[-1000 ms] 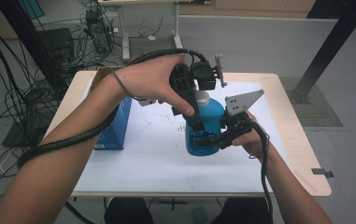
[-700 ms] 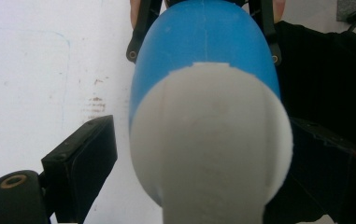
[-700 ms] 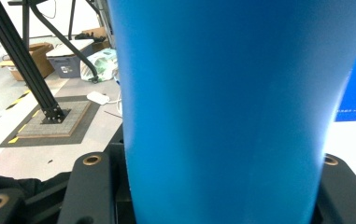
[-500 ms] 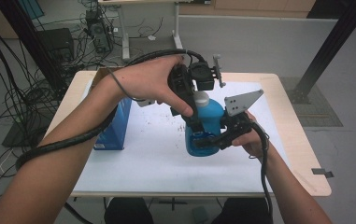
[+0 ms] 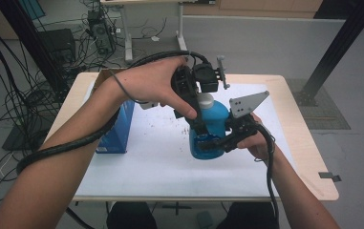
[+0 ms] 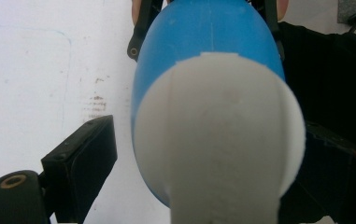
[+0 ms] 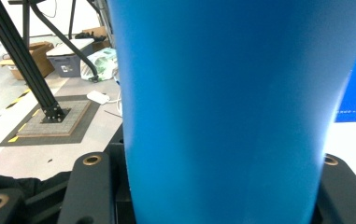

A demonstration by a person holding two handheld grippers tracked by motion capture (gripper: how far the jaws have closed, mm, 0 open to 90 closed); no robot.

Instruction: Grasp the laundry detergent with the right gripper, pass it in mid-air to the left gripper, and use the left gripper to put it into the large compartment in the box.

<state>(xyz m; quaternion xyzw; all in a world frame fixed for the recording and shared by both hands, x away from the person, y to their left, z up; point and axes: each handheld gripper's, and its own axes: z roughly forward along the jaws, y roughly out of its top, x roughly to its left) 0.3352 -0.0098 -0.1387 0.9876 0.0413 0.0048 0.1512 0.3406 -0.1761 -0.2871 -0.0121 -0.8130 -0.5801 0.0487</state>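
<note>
Blue box (image 5: 117, 126) left of both tools, left hand-held gripper (image 5: 196, 112) above blue bottle (image 5: 208, 131), jaws around its white cap (image 6: 217, 140), right hand-held gripper (image 5: 218, 143) clamping bottle's body, upright over white surface (image 5: 146, 162)

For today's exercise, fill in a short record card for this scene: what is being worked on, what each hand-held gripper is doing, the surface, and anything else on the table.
Object in hand: blue bottle with a white cap
Right hand-held gripper: shut on the bottle's body, holding it upright
Left hand-held gripper: over the bottle's top, jaws on either side of the white cap; whether they press on it cannot be told
Surface: white table with wooden edge
Also on table: blue box, left of the bottle
</note>
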